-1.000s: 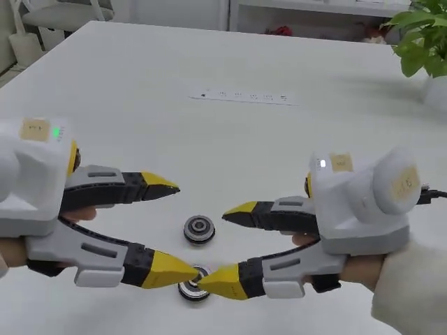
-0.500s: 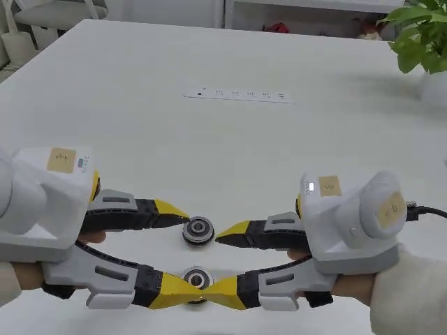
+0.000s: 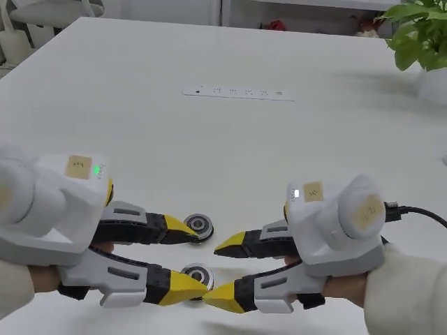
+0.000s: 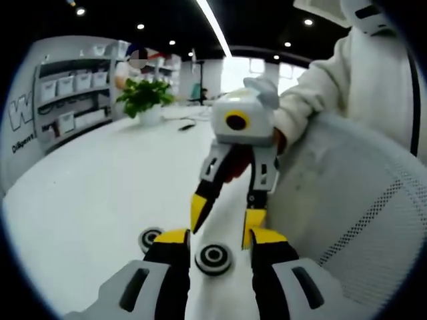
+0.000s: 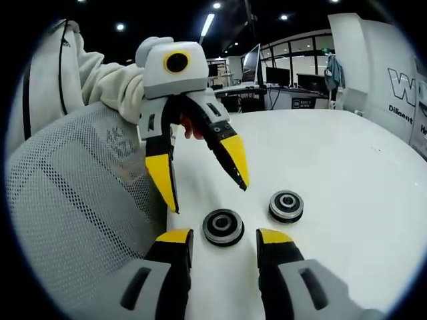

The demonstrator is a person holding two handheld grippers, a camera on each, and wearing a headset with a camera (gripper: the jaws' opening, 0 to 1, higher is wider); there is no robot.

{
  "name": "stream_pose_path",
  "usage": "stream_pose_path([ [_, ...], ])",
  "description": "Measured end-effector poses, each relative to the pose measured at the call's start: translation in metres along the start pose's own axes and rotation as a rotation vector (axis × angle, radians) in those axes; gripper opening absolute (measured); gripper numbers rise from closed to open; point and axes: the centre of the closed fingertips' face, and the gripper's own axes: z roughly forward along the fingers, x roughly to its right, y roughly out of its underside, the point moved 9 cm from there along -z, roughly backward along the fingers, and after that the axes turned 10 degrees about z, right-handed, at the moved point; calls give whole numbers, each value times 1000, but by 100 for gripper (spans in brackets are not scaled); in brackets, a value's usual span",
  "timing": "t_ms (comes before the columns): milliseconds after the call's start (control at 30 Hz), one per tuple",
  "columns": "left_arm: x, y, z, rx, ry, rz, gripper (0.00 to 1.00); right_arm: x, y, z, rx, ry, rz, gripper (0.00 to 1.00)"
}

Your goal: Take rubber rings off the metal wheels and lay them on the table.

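Two metal wheels with dark rubber rings lie flat on the white table (image 3: pixel 209 139). The near wheel (image 3: pixel 196 273) sits between the spread jaws of both grippers, which face each other. My left gripper (image 3: pixel 200 258) is open, and its upper jaw reaches beside the far wheel (image 3: pixel 200 225). My right gripper (image 3: pixel 211 273) is open too. In the left gripper view the near wheel (image 4: pixel 213 257) lies just ahead of my left gripper (image 4: pixel 221 235), with the far wheel (image 4: pixel 149 238) at its left. In the right gripper view the near wheel (image 5: pixel 223 227) lies before my right gripper (image 5: pixel 224 236), beside the far wheel (image 5: pixel 285 205).
A white power strip (image 3: pixel 237 91) lies mid-table, farther off. A potted plant (image 3: pixel 419 35) stands at the far right corner. A black cable (image 3: pixel 419 213) trails from the right gripper. A grey mesh chair back (image 5: pixel 73 193) rises behind the table's near edge.
Both grippers have drawn in around the near wheel, lower tips almost meeting in front of it. The left upper jaw now lies against the far wheel. The head camera has also shifted.
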Motion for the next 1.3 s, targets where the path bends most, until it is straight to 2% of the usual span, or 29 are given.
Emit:
stream_pose_path([
  [100, 1, 4, 2, -9, 5, -11, 31, -2, 4, 3, -23, -5, -1, 34],
  [200, 4, 9, 4, -35, 18, 32, 29, -3, 4, 5, -39, -2, -12, 33],
  [300, 7, 11, 9, -46, 33, 31, 27, -3, 5, 6, -46, 3, -22, 32],
  [400, 9, 17, 13, -87, 43, 42, 25, -3, 6, 7, -58, 3, -29, 30],
  [600, 4, 19, 14, -84, 18, 40, 22, -2, 6, 7, -55, 12, -26, 29],
  [800, 1, 23, 13, -83, -4, 7, 17, -1, 5, 6, -49, 16, -19, 27],
  [967, 3, 28, 15, -103, 5, 27, 16, -1, 6, 6, -48, 14, -14, 27],
  [1167, 2, 26, 15, -86, 3, 65, 12, 0, 7, 7, -49, 12, -13, 26],
  [1300, 1, 28, 15, -88, -5, 62, 13, 0, 7, 7, -50, 8, -10, 26],
])
